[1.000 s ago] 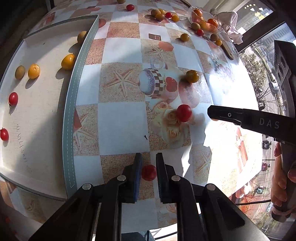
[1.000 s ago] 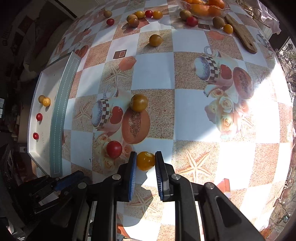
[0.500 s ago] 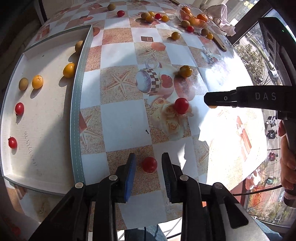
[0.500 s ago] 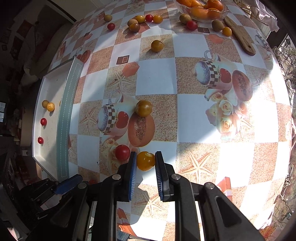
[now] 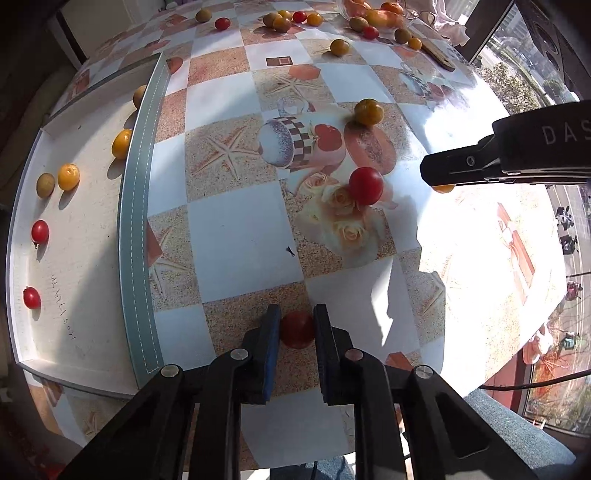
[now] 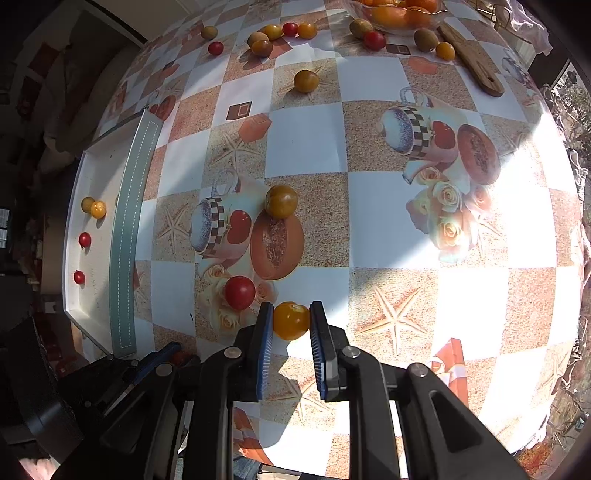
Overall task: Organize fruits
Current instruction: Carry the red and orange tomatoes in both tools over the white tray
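Showing only rightward: wooden board (image 6: 472,59) beyond glass bowl (image 6: 397,22).

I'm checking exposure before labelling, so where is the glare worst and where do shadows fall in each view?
Left wrist view: sunlight washes out the tablecloth at the right; the tray's fruit cast short, sharp shadows. Right wrist view: glare bleaches the cloth's right side, and the left edge off the table is nearly black. Both views bend straight lines.
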`<control>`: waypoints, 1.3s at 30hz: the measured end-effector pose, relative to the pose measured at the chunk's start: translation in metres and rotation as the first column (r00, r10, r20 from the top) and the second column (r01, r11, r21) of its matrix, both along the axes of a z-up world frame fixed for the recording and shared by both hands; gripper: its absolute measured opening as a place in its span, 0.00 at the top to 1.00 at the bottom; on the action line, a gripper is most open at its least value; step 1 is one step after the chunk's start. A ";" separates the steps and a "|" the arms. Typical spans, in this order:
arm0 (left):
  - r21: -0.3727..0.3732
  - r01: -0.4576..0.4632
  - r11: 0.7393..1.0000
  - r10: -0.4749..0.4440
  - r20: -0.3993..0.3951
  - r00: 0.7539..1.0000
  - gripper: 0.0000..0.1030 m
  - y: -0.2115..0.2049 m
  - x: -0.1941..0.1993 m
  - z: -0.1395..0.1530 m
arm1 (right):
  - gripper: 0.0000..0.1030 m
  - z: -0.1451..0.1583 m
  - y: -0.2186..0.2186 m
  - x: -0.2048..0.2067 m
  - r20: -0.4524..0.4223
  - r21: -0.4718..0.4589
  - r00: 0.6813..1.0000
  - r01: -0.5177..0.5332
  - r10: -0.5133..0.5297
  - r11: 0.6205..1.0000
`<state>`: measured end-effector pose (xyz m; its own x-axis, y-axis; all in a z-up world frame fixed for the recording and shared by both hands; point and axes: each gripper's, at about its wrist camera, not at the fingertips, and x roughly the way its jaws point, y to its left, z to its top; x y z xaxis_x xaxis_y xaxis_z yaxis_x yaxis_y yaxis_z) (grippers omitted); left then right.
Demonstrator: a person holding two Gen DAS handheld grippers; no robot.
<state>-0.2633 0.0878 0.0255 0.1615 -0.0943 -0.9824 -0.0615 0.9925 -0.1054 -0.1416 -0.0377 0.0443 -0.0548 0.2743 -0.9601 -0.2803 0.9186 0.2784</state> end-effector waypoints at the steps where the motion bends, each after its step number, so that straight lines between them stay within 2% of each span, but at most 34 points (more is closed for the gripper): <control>1: -0.037 -0.031 0.999 0.031 -0.006 0.999 0.81 0.006 0.000 0.002 | 0.79 0.001 0.001 0.000 0.003 0.003 1.000 0.000 0.000 1.000; 4: -0.115 -0.118 0.986 0.117 -0.018 0.993 0.81 0.028 0.001 0.009 | 0.79 0.006 0.003 0.003 0.013 0.014 1.000 -0.003 0.003 1.000; 6: -0.131 -0.150 0.980 0.150 -0.010 0.989 0.81 0.039 0.004 0.015 | 0.79 0.009 0.005 0.004 0.017 0.021 1.000 -0.007 0.006 1.000; 15: -0.100 -0.220 0.970 0.227 0.062 0.972 0.81 0.084 0.008 0.042 | 0.79 0.024 0.035 0.009 0.047 0.047 0.997 -0.058 0.055 0.997; 22: -0.067 -0.299 0.952 0.304 0.110 0.946 0.81 0.124 0.002 0.056 | 0.79 0.030 0.077 0.010 0.067 0.069 0.990 -0.132 0.127 0.989; 30: 0.003 -0.395 0.918 0.392 0.122 0.912 0.81 0.178 -0.004 0.047 | 0.79 0.035 0.143 0.013 0.068 0.124 0.977 -0.211 0.204 0.970; 39: 0.042 -0.453 0.891 0.448 0.086 0.890 0.81 0.217 0.003 0.015 | 0.79 0.022 0.217 0.030 0.083 0.130 0.959 -0.280 0.271 0.951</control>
